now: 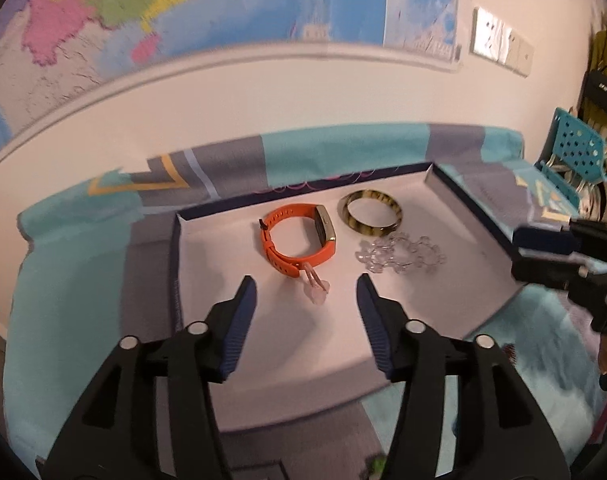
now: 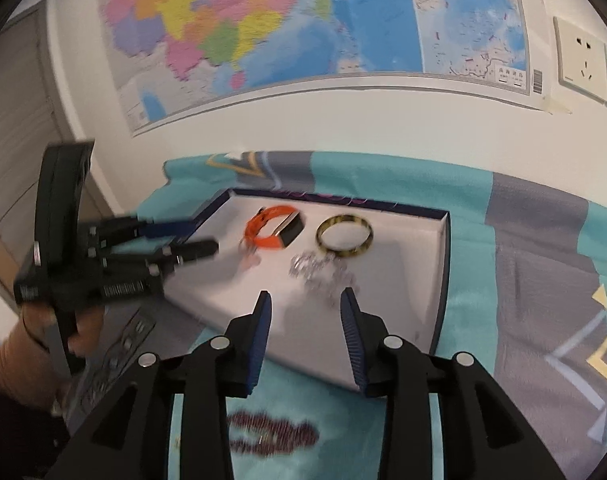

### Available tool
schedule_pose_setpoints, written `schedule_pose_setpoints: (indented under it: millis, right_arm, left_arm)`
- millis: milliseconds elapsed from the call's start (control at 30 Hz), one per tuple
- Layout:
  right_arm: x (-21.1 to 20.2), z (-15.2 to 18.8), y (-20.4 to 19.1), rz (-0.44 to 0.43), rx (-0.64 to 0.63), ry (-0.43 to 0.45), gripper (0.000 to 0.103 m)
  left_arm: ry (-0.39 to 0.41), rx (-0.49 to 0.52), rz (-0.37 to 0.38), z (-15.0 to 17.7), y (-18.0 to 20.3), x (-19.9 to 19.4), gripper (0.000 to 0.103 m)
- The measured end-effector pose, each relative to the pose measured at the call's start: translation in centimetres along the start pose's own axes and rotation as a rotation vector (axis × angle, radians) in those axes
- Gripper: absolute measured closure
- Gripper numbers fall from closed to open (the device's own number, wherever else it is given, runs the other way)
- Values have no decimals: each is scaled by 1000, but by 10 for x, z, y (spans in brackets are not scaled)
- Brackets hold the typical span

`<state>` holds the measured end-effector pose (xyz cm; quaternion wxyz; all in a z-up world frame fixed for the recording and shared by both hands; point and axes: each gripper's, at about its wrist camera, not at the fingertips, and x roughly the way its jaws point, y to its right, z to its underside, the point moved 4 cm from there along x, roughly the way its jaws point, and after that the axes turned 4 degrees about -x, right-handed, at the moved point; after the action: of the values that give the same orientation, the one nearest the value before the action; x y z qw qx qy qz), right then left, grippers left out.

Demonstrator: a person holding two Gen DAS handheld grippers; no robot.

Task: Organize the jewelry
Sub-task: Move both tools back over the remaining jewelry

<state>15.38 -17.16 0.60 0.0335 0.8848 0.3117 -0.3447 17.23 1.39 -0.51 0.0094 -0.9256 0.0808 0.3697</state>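
Observation:
A shallow white tray with a dark blue rim point(image 1: 467, 200) point(image 2: 443, 264) lies on a teal and grey cloth. In it are an orange watch band point(image 1: 295, 236) point(image 2: 271, 232), a yellow-brown mottled bangle point(image 1: 371, 212) point(image 2: 345, 236), a clear bead bracelet point(image 1: 399, 256) point(image 2: 319, 270) and a small pink clip point(image 1: 317, 284). My left gripper point(image 1: 306, 286) is open and empty, just short of the pink clip. My right gripper point(image 2: 305, 300) is open and empty over the tray's near part, short of the beads. A dark red bead bracelet point(image 2: 271, 432) lies on the cloth under it.
A wall with a map point(image 1: 223, 4) stands right behind the cloth. A teal perforated rack point(image 1: 579, 148) stands at the right. The right gripper shows at the tray's right edge in the left wrist view point(image 1: 543, 252). The left gripper shows at the tray's left in the right wrist view point(image 2: 195, 240).

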Motion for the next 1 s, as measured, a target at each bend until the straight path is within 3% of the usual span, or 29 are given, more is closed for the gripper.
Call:
schedule_pose_setpoints:
  millis: [167, 400, 733, 1000]
  right_arm:
    - [-6, 31, -6, 1, -25, -62, 64]
    - [5, 71, -2, 4, 12, -156, 62]
    - [6, 79, -1, -1, 51, -153, 62]
    - [10, 78, -4, 15, 43, -157, 69]
  left_arm:
    - [39, 0, 17, 17, -2, -33, 48]
    - [19, -9, 21, 51, -9, -50, 46]
    - [-16, -46, 46, 90, -17, -61, 46]
    - [-28, -28, 61, 104, -8, -63, 46]
